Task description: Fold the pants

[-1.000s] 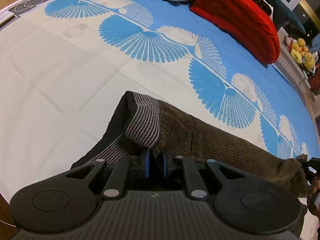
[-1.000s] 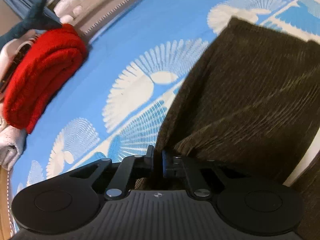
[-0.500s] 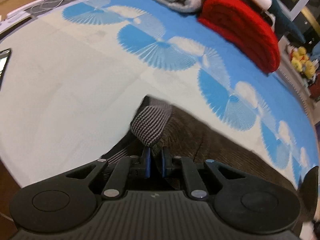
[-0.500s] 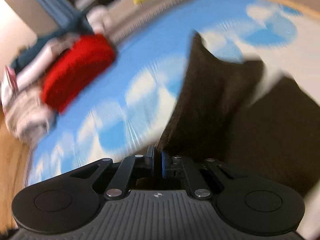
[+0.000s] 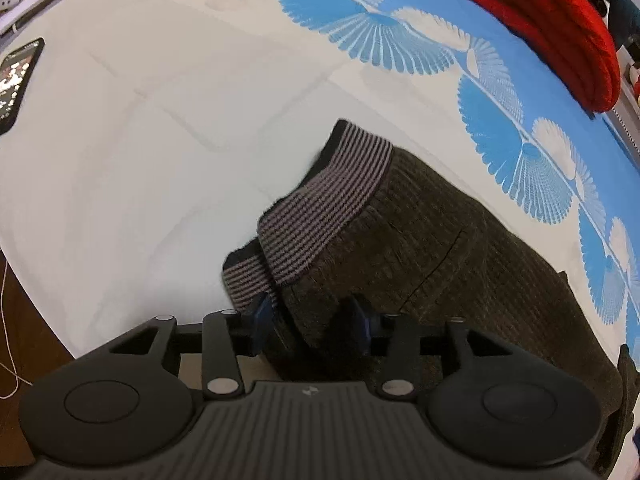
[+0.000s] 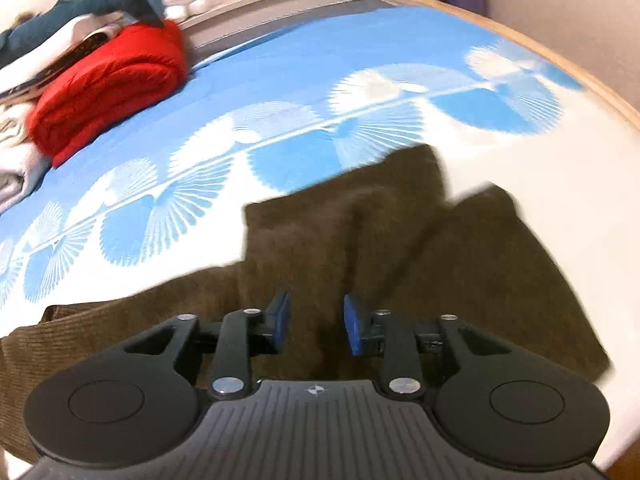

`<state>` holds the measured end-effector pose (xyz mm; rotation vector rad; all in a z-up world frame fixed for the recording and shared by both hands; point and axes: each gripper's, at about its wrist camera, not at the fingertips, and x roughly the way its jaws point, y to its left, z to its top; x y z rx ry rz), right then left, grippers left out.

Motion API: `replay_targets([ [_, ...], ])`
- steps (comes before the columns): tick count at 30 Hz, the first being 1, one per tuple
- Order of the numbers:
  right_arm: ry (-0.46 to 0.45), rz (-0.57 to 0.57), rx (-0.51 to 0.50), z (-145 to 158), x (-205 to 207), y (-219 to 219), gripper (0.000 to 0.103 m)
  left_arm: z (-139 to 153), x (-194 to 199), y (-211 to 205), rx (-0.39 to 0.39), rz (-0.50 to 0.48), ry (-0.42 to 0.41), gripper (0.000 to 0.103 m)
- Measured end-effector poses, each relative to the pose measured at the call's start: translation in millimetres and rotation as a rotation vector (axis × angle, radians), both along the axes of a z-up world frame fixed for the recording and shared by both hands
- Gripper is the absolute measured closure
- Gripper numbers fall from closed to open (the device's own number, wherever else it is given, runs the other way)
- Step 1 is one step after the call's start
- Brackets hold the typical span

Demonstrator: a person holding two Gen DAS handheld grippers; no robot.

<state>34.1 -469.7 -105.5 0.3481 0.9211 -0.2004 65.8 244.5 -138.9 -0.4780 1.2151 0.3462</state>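
Resting on the bed, soft corduroy pants drape limply. Left tool and right tool are released; grip the striped waistband.

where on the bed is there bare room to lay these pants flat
Widest bare patch: the white sheet between the waistband and the phone at the edge. A bare blue strip runs between the fan pattern and the red blanket. Crowded: the far side, with the blanket and the stuffed shark.
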Motion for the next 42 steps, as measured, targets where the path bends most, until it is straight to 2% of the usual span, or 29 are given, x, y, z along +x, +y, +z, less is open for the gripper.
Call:
replay_targets([
  [2,0.022,0.074,-0.042,-7.6,23.9,16.6,0.068,-4.9,2.8,-1.1,-0.002,0.005,0.019,0.048],
  [4,0.035,0.182,-0.138,-16.9,48.8,40.5,0.063,-7.5,6.7,-1.9,-0.003,0.005,0.032,0.047],
  [7,0.139,0.304,-0.299,-40.0,75.6,72.8,0.061,-10.8,12.1,-1.4,-0.003,0.009,0.039,0.044],
  [9,0.197,0.363,-0.390,-53.9,81.8,82.6,0.066,-11.2,13.6,-0.2,0.006,0.006,0.034,0.045],
  [10,0.214,0.363,-0.439,-57.9,83.7,84.6,0.079,-11.2,15.2,-0.6,0.008,0.005,0.033,0.047],
  [11,0.216,0.341,-0.445,-57.2,86.1,81.5,0.093,-11.0,16.2,-0.6,0.011,0.000,0.032,0.058],
  [12,0.196,0.303,-0.405,-49.3,84.6,75.7,0.094,-10.7,17.3,-0.8,0.015,-0.003,0.032,0.067],
  [13,0.161,0.248,-0.363,-39.1,82.8,65.5,0.094,-10.0,17.6,-0.3,0.024,-0.003,0.030,0.072],
  [15,0.024,0.061,-0.289,-5.5,68.3,37.8,0.095,-6.5,15.7,0.7,0.022,0.010,0.019,0.082],
  [17,-0.146,-0.161,-0.221,31.0,36.2,5.3,0.096,0.5,13.2,-0.9,0.024,0.013,-0.001,0.084],
  [18,-0.236,-0.308,-0.183,47.2,9.0,-13.1,0.096,4.1,11.7,-2.3,0.025,0.011,-0.016,0.084],
  [19,-0.280,-0.409,-0.145,54.5,-15.5,-26.7,0.096,7.5,9.3,-3.6,0.014,0.002,-0.040,0.084],
  [20,-0.283,-0.460,-0.117,53.7,-29.4,-34.5,0.095,10.5,7.6,-5.4,-0.001,-0.008,-0.062,0.085],
  [21,-0.246,-0.488,-0.088,47.8,-46.5,-42.4,0.096,13.1,6.6,-7.8,0.016,-0.026,-0.068,0.085],
  [24,-0.059,-0.549,-0.029,13.0,-82.6,-59.0,0.096,10.8,3.0,-10.2,0.057,-0.048,-0.035,0.085],
  [26,0.059,-0.580,0.078,-15.8,-103.4,-74.1,0.095,6.2,0.0,-5.7,0.039,-0.034,-0.004,0.084],
  [27,0.088,-0.626,0.132,-24.9,-116.6,-82.7,0.095,5.1,-1.2,-3.4,0.028,-0.027,-0.001,0.084],
  [29,0.096,-0.721,0.215,-35.2,-136.4,-99.6,0.091,4.7,-1.7,0.3,0.012,-0.014,0.001,0.080],
  [32,0.049,-0.830,0.319,-42.6,-150.3,-129.2,0.091,2.7,-4.2,8.3,-0.014,0.045,0.002,0.075],
  [34,0.021,-0.871,0.385,-49.0,-150.5,-143.5,0.088,3.0,-5.3,9.7,-0.027,0.062,-0.006,0.075],
  [35,0.014,-0.885,0.403,-49.1,-150.1,-147.5,0.083,3.0,-5.0,8.5,-0.019,0.056,-0.010,0.075],
  [38,0.001,-0.924,0.434,-56.3,-142.1,-156.4,0.081,1.2,-4.6,8.8,-0.015,0.057,-0.013,0.074],
  [42,0.010,-0.910,0.396,-48.7,-135.7,-157.8,0.080,-2.7,-2.2,11.2,-0.018,0.065,-0.007,0.070],
])
